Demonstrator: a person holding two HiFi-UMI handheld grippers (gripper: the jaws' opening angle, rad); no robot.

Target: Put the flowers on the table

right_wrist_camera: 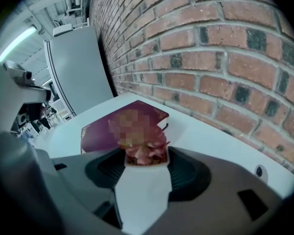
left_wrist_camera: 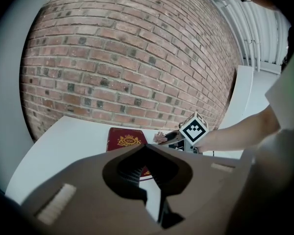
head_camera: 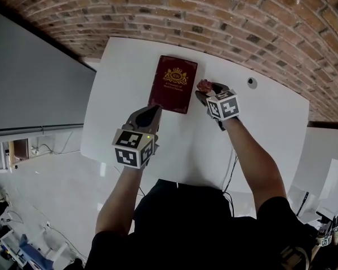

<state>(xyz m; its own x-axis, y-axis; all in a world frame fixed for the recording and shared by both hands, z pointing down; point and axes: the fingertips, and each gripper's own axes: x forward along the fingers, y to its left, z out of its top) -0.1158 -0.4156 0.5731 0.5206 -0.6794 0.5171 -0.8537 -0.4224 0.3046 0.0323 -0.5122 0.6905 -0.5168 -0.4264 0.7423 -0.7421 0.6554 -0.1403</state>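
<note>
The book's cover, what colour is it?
The book is dark red with a gold emblem; head view shows it best.

The tabletop point(head_camera: 118, 94) is looking smooth, matt white; the wall point(head_camera: 225, 16) is showing rough brick; the book point(head_camera: 173, 84) is wearing a faintly glossy, gilt-stamped cover.

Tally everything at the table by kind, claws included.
Red book: 1
Potted flowers: 1
Small round disc: 1
Claws: 2 (left claw shut and empty, right claw shut on the pot)
Total: 5
</note>
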